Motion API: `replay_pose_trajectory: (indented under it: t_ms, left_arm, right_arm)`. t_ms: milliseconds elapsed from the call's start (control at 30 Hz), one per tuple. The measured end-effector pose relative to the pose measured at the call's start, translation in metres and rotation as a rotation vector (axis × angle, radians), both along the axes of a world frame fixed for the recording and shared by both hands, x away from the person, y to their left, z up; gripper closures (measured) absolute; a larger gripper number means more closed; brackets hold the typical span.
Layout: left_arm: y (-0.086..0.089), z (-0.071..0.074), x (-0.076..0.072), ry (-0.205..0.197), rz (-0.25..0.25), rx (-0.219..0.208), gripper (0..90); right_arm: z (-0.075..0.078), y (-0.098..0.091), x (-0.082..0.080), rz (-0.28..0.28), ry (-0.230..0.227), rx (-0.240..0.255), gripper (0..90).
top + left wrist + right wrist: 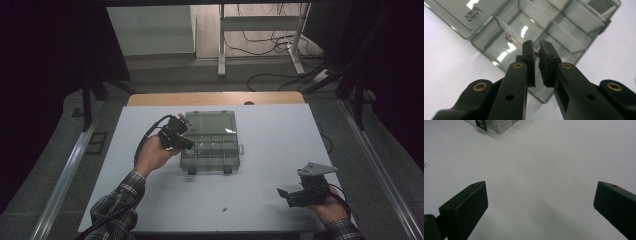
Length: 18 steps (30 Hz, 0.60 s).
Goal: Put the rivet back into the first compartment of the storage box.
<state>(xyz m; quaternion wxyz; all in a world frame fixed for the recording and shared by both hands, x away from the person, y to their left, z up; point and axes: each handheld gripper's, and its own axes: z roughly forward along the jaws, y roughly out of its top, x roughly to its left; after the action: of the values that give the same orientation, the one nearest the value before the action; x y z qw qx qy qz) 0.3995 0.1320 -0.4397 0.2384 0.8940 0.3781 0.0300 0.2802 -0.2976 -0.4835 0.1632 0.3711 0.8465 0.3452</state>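
A smoky clear organiser box (212, 155) lies open mid-table, its lid (210, 122) folded back on the far side. My left gripper (189, 145) hovers over the box's left compartments. In the left gripper view its jaws stand almost together over a compartment (506, 47), and the left gripper (537, 50) pinches a tiny dark piece (537, 53) at the tips. My right gripper (281, 193) rests low at the table's front right, pointing left. In the right gripper view the right gripper (540, 202) is open wide over bare white table.
A tiny dark part (225, 208) lies loose on the white tabletop (270, 145) near the front edge. The box's corner (499, 125) sits at the top of the right gripper view. Beyond the table are a desk frame (222, 45) and floor cables (270, 40).
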Motion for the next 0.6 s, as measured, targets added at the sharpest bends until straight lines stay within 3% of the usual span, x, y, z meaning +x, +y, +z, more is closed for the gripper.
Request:
replay_pose_trajectory:
  t_ms: [333,600]
  left_arm:
    - [-0.001,-0.01,0.017,-0.007,0.037,0.03,83.3]
    - [-0.002,-0.027,0.027,0.016,0.069,0.032,83.1]
  right_arm:
    - [0.003,-0.002,0.0,-0.013,-0.013,0.045,0.0]
    - [0.003,-0.003,0.0,-0.019,-0.017,0.053,0.0]
